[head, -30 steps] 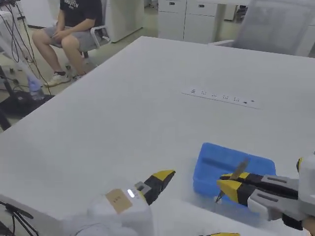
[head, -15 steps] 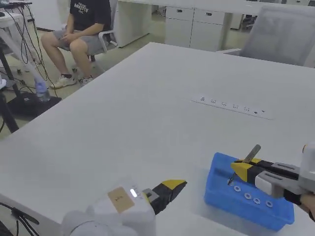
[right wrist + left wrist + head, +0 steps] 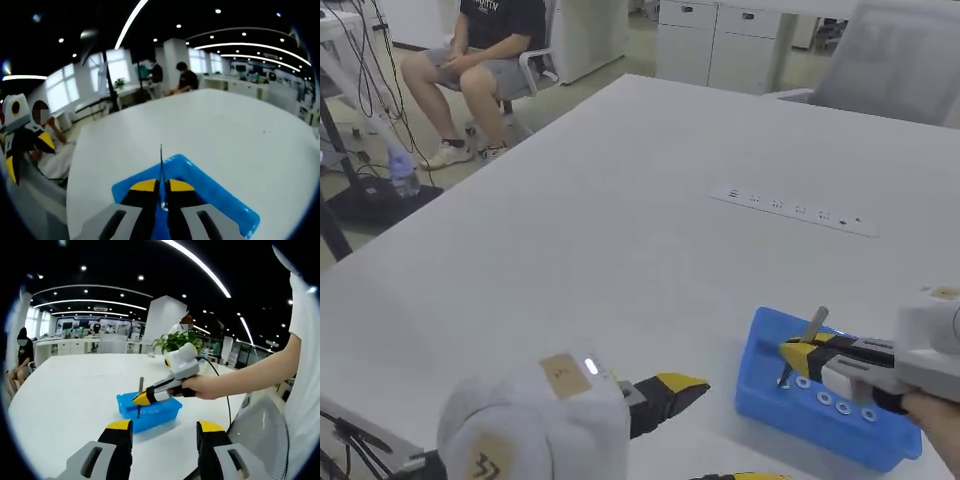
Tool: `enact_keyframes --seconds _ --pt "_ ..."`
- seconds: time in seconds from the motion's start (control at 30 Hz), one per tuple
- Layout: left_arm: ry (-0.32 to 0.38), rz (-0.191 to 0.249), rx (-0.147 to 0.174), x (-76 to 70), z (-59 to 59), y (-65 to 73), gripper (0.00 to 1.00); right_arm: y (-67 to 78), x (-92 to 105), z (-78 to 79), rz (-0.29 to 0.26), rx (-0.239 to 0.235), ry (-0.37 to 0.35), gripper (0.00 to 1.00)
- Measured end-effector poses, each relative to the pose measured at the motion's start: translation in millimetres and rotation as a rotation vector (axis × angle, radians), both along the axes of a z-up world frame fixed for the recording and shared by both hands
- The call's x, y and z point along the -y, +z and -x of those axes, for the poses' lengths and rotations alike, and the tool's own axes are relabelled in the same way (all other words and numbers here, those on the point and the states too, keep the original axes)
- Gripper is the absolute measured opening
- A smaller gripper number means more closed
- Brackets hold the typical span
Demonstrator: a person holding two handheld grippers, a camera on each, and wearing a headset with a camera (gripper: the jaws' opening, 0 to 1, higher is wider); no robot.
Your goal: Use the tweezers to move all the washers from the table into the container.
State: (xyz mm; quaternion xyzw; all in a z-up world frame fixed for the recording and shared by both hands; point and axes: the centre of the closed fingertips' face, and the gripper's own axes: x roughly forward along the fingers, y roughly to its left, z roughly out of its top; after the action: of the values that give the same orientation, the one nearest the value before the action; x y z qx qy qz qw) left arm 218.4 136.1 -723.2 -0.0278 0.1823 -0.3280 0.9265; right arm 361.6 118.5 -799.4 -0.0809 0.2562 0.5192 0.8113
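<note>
Right tool [image 3: 788,349] is pressed together on the tweezers [image 3: 816,324], whose tips point down into the left end of the blue container [image 3: 820,432], beside a row of washers [image 3: 825,400] on its floor. Left tool [image 3: 165,426] is spread and pinches nothing, over the table [image 3: 620,230] near its front edge. The container sits close to that edge, with broad open surface to the left and beyond it, up to a socket strip [image 3: 790,210].

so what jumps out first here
The bright blue rectangular plastic container on the white table's near right, with a row of small silver washers inside. Over it the right gripper pinches thin metal tweezers in its yellow-tipped fingers, tips down in the container.
</note>
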Motion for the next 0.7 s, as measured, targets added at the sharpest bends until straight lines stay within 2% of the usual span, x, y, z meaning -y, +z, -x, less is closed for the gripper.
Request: enact_keyframes --seconds 0.1,0.17,0.27,0.3,0.37,0.4,0.47,0.6,0.63,0.7 --pt "-0.006 0.018 -0.023 -5.1 -7.4 -0.9 0.49 -0.3 -1.5 -0.6 0.003 0.011 0.021 0.04" --pt "-0.018 0.013 -0.034 -8.3 -12.8 0.6 0.46 2.0 -3.7 2.3 0.013 0.032 0.041 0.04" --pt "-0.149 -0.049 -0.037 -4.2 -16.0 5.2 0.4 12.1 -4.5 10.6 0.003 0.05 0.07 0.04" --pt "-0.173 -0.059 -0.038 -3.4 -18.1 7.7 0.39 17.6 -3.6 14.7 -0.001 0.064 0.089 0.04" --pt "-0.224 -0.066 -0.034 -0.2 -22.2 15.4 0.36 29.6 -0.1 23.2 -0.014 0.075 0.115 0.04" --pt "-0.239 -0.056 -0.026 1.7 -27.3 22.8 0.33 35.9 1.2 26.9 -0.026 0.083 0.129 0.04" --pt "-0.287 -0.016 -0.037 8.9 -32.3 34.9 0.24 49.9 5.7 39.1 -0.045 0.092 0.171 0.04" --pt "-0.38 -0.022 -0.03 26.0 -41.2 49.3 0.12 68.0 20.3 67.8 -0.046 0.081 0.262 0.03" --pt "-0.407 -0.021 -0.017 33.4 -44.0 54.9 0.11 69.2 22.1 70.2 -0.047 0.078 0.266 0.03" --pt "-0.463 -0.01 -0.015 48.2 -44.0 62.9 0.1 72.7 30.4 84.6 -0.039 0.055 0.307 0.03"
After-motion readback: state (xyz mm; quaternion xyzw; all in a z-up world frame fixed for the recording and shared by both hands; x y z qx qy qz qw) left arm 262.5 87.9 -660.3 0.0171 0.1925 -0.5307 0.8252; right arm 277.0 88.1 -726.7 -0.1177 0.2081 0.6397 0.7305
